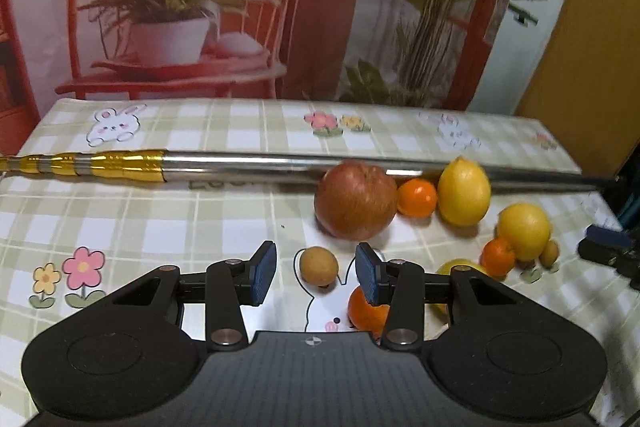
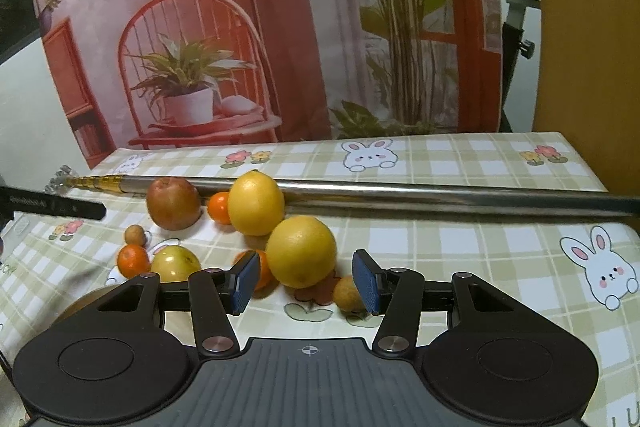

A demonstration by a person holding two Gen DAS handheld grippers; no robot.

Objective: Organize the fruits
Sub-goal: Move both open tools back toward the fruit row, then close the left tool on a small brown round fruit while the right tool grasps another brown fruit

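Both tools spread, pinching nothing: left tool (image 1: pixel 316 277) over a longan (image 1: pixel 319 265) near the apple (image 1: pixel 355 205), right tool (image 2: pixel 306 281) beside a grapefruit (image 2: pixel 301 251).

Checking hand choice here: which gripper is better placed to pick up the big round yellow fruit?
Right. Its open fingers frame the big yellow fruit; the left gripper faces a small brown fruit instead.

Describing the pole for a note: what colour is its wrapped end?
Shiny gold bands on the metal pole, clearest in the left wrist view.
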